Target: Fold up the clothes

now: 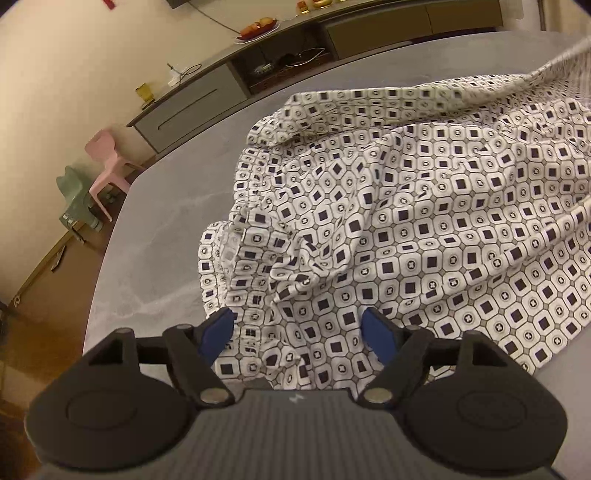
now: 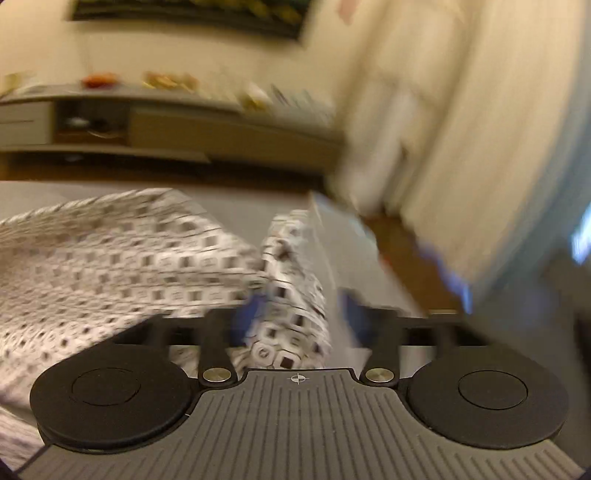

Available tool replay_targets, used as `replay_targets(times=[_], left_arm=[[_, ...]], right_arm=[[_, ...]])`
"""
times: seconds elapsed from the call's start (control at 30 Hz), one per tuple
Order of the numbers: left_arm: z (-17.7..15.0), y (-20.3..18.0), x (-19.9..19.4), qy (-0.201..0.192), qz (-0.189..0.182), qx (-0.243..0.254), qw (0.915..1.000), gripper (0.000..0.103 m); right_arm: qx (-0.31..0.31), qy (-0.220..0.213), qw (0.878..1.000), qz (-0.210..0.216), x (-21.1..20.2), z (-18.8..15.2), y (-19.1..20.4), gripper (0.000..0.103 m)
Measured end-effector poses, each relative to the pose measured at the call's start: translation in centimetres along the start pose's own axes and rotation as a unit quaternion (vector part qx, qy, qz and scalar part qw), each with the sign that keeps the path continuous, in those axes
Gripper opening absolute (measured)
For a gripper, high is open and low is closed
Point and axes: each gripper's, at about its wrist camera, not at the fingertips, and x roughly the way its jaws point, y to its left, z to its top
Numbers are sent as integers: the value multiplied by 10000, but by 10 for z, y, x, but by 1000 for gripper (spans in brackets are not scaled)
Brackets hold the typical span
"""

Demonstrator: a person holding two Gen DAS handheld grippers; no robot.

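The patterned garment (image 1: 424, 221) lies rumpled, unfolded, on the grey counter (image 1: 159, 236), its far-right part lifted. It likely needs spreading flat before folding. The left hand-held gripper (image 1: 299, 332) stands wide apart over the near edge, clamping nothing. The right hand-held gripper (image 2: 295, 317) has bunched cloth between its fingers; blur hides whether it pinches.

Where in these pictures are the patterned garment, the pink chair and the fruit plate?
patterned garment (image 1: 424, 221): left wrist view, on its crumpled middle.
pink chair (image 1: 104, 155): left wrist view, on its seat and back, beside the table.
fruit plate (image 1: 257, 28): left wrist view, on the fruit heaped on it, atop the sideboard.
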Motion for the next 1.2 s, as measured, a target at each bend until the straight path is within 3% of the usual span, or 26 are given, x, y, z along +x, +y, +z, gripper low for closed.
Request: replay_targets(times=[0.03,0.1,0.2,0.33,0.47,0.57,0.63,0.67,0.7,0.73,0.77,0.83,0.87,0.9,0.93,0.97,1.0,1.03,1.1,1.13,1.2], left_arm=[[-1,1,-1,-15,-47,25,10000,74],[-1,2,-11,-278,8,145,9995,71],[11,-10,-27,-1095,-219,637,9917,76],[28,-26,-47,-2131,-514,1310,9669,81],[64,-43,-6,-1917,-355,2784,9405,81],[89,-47,17,-1860,-167,3294,9255,81],[99,-49,27,-1791,-353,3480,9195,81],[102,-49,34,-1704,-480,3578,9169,78],[104,-50,45,-1465,-642,3680,9160,69],[106,-51,55,-1249,-792,3764,9146,21],[110,-48,57,-1212,-870,3734,9156,1],[119,-40,62,-1163,-1044,3613,9192,0],[134,-20,57,-1330,-1283,3018,9353,0],[153,13,58,-1454,-1504,2014,9569,0],[172,45,61,-1539,-1700,995,9683,1],[185,74,73,-1404,-1782,107,9739,1],[192,84,88,-1094,-1648,-200,9800,1],[199,92,102,-797,-1500,-461,9844,3],[195,79,116,-434,-1049,-306,9931,17],[193,74,121,-283,-851,-230,9957,31],[177,65,112,-420,-894,-116,9950,46]], right_arm=[[301,406,9986,127,20,-13,-11,50],[1088,808,9890,591,40,-20,-34,46],[1679,305,9798,1045,19,-12,-52,62],[1421,160,9783,1500,14,-11,-32,70],[1082,278,9810,1585,20,-3,-8,70],[830,371,9817,1676,28,1,5,70],[653,420,9817,1740,34,5,13,70],[563,425,9820,1754,36,7,15,70],[474,430,9822,1768,38,9,17,71],[411,435,9823,1775,40,10,18,72],[384,441,9824,1774,42,11,18,72],[377,444,9845,1657,45,12,14,72],[400,435,9858,1575,46,13,10,72],[436,432,9868,1498,48,14,7,72],[490,439,9875,1431,49,15,3,72],[538,456,9879,1378,52,15,1,73],[564,504,9879,1352,55,15,0,73],[541,579,9879,1332,59,13,0,73],[424,739,9881,1282,65,10,3,73],[381,791,9879,1282,67,8,4,73],[371,746,9876,1332,67,8,7,73]])
